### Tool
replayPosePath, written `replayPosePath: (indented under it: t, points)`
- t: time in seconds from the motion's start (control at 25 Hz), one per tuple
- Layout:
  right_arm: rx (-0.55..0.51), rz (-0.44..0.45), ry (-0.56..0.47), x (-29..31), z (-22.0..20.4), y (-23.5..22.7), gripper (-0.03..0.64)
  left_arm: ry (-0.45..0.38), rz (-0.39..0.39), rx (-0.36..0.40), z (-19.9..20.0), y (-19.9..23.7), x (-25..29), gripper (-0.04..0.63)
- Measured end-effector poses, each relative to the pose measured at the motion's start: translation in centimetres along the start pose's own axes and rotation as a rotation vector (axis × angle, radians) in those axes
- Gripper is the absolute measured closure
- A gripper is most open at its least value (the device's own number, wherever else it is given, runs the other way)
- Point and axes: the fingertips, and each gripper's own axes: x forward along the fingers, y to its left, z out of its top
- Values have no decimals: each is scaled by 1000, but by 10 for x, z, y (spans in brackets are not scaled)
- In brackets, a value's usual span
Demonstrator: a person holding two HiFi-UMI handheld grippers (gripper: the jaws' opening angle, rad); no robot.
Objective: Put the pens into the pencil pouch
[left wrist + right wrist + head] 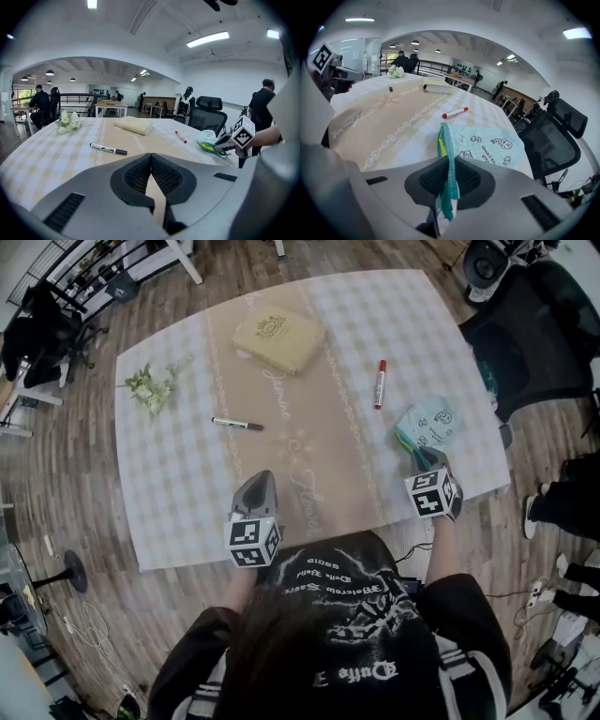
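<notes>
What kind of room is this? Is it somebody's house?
Not a house, probably a big shared office: a black office chair by the table, more desks with people behind, and long ceiling lights.

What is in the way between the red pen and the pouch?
Nothing visible. Only bare tablecloth lies between the red pen and the pencil pouch. The right claw is shut on the pouch's edge.

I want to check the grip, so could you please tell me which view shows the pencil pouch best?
The right gripper view: the pencil pouch fills the foreground, its teal edge pinched in the right gripper. The head view shows it small, at the table edge; the left gripper view, distant and partly hidden.
</notes>
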Motion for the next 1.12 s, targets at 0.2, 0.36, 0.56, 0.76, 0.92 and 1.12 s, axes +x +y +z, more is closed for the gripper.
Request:
replayPosePath:
  t: [0.2, 0.36, 0.56, 0.76, 0.92, 1.12]
  points:
    - [145, 29, -61, -10, 13, -5, 571, 14, -26, 25, -3, -4, 3, 575]
    - [233, 59, -100, -17, 24, -8, 572, 17, -28, 31, -3, -2, 4, 575]
    - [301, 82, -127, -26, 35, -5, 572, 41, -14, 115, -6, 10, 9, 575]
    - [338, 105, -135, -34, 46, 4, 575, 51, -12, 228, -1, 34, 20, 575]
    - [335, 120, -137, -43, 57, 15, 577, 70, -3, 273, 10, 58, 30, 574]
    - [325, 175, -125, -71, 87, 48, 577, 155, -26, 373, 31, 85, 26, 551]
